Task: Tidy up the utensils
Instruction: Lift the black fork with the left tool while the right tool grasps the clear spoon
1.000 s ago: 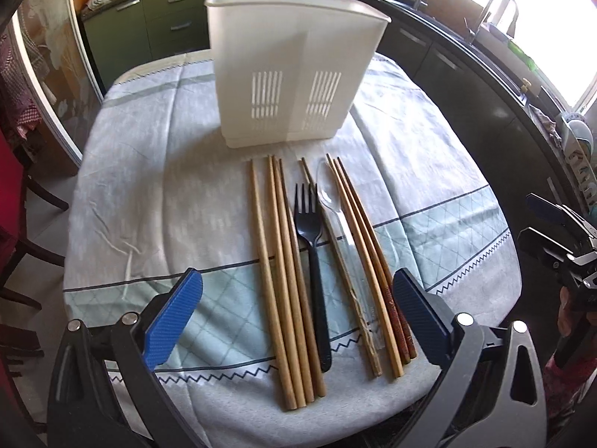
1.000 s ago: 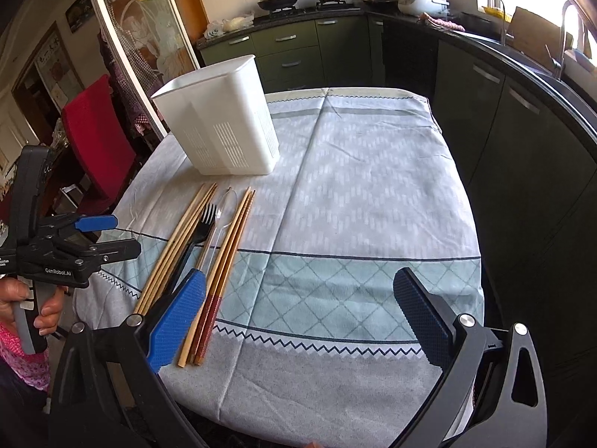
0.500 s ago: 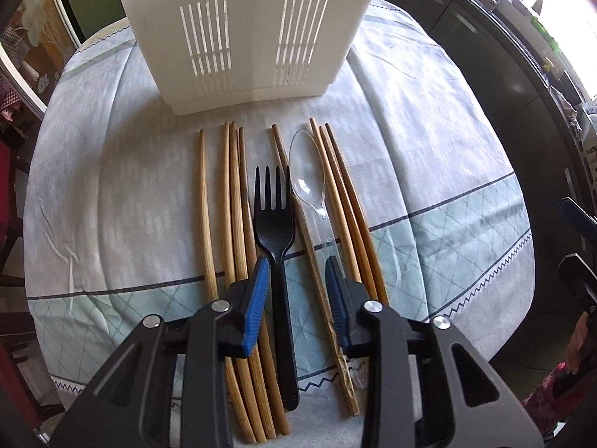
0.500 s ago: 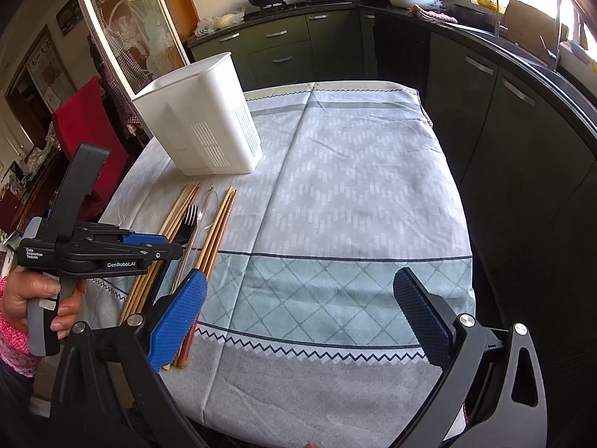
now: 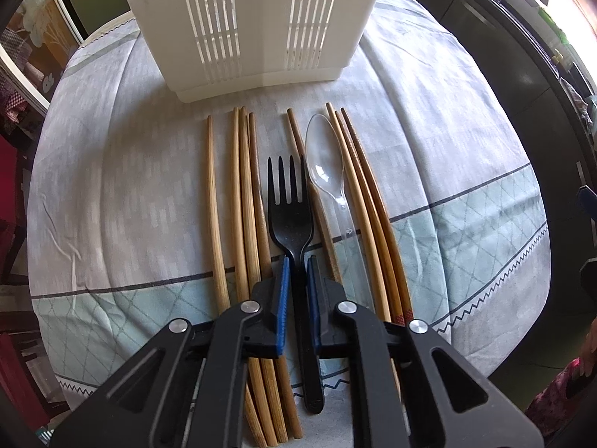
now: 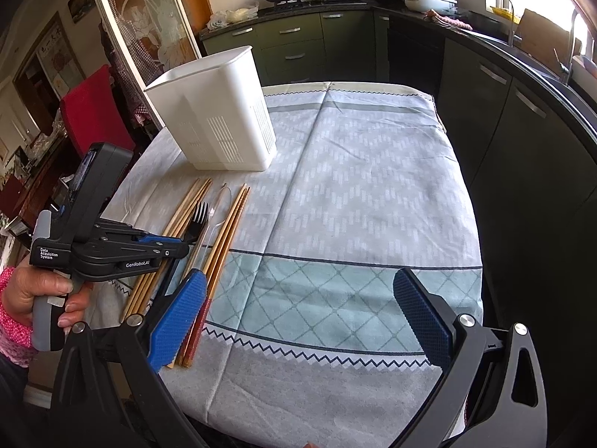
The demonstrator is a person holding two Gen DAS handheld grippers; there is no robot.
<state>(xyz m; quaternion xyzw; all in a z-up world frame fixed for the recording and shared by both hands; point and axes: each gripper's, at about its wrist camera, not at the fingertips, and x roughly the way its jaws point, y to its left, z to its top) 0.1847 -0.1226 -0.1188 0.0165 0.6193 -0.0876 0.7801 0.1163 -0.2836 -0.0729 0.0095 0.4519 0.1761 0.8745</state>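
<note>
left gripper (image 5: 297, 272) pinching black fork (image 5: 290, 216) neck, handle mid-part hidden between pads, white caddy (image 5: 253, 18) top cut off at upper frame, right gripper (image 6: 298, 313) spread wide over tablecloth (image 6: 354, 186)

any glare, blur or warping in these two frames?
Left wrist view: sharp on the fork, fisheye bows the chopsticks, window glare top right. Right wrist view: window blown out top right, table edge curved, dark vignette corners.

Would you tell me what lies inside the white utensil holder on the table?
Nothing can be confirmed. The right wrist view shows only the white utensil holder's rim and outer walls; its interior is hidden. The black fork, clear spoon and chopsticks all lie outside it.
</note>
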